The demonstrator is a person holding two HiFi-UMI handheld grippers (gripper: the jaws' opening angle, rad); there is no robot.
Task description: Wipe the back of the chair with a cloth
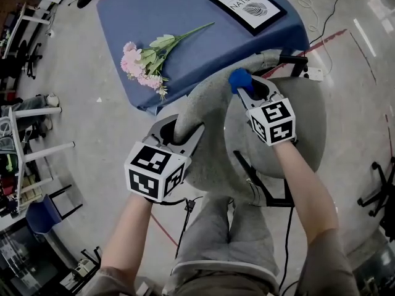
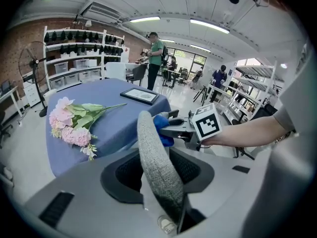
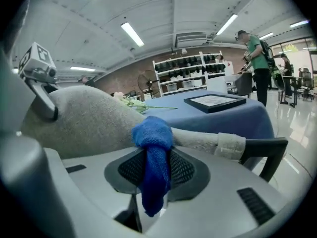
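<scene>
- My left gripper (image 1: 181, 132) is clamped on the top edge of the chair back (image 1: 210, 113). In my left gripper view the grey woven rim runs straight between the two jaws, and both pads press on it.
- My right gripper (image 1: 245, 90) is clenched on the blue cloth (image 1: 239, 79). In my right gripper view the cloth is pinched between the jaws, bunched into a knob at the tips, with a tail hanging back toward the camera.
- The cloth's bunched end lies against the upper rim of the chair back, farther along the curve from my left grip — the two grippers sit well apart on the same edge.
- From my head view the chair back is a grey curved shell sweeping from my left gripper round to the right. The round grey seat (image 1: 308, 128) sits below it on the right.
- Past the cloth, the rim ends in a lighter grey cuff where a black armrest (image 3: 267, 145) begins.
- Beyond the chair stands a table (image 1: 154, 11) under a blue cover, its near edge close to the chair.
- On the table lies a bunch of pink flowers (image 1: 143, 63) — stems pointing toward the far right. A black-framed picture (image 1: 247, 6) lies flat near the far corner.
- Further back in the room a person in a green top (image 3: 253, 53) stands by shelving.
</scene>
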